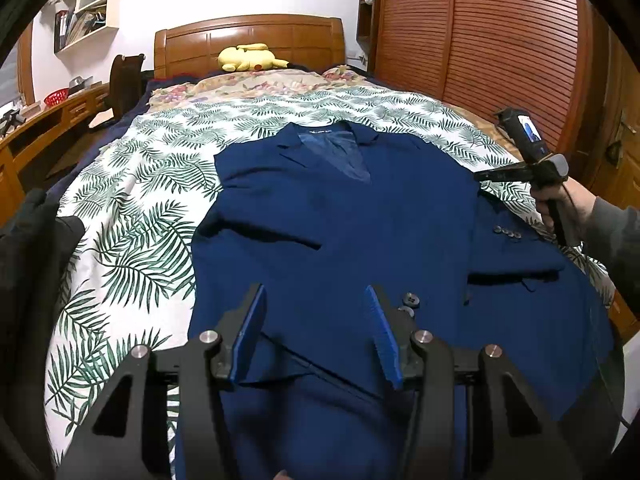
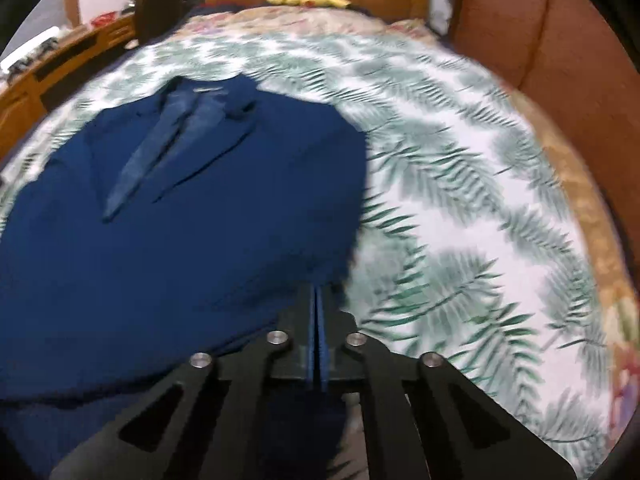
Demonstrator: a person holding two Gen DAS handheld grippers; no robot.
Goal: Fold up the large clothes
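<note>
A navy blue suit jacket (image 1: 340, 220) lies face up on the bed, collar toward the headboard, its left sleeve folded across the chest. My left gripper (image 1: 316, 300) is open above the jacket's lower front, near two dark buttons (image 1: 411, 300). My right gripper (image 2: 318, 300) has its jaws together at the jacket's (image 2: 180, 220) right edge, and dark blue cloth hangs below the fingers. From the left wrist view the right gripper (image 1: 486, 176) sits at the jacket's right shoulder, by the sleeve with cuff buttons (image 1: 507, 233).
The bed carries a palm-leaf bedspread (image 1: 132, 232) and a floral cover near the wooden headboard (image 1: 248, 40), with a yellow plush toy (image 1: 250, 58) on it. A wooden desk (image 1: 52, 120) and chair stand left. A slatted wardrobe (image 1: 500, 40) stands right.
</note>
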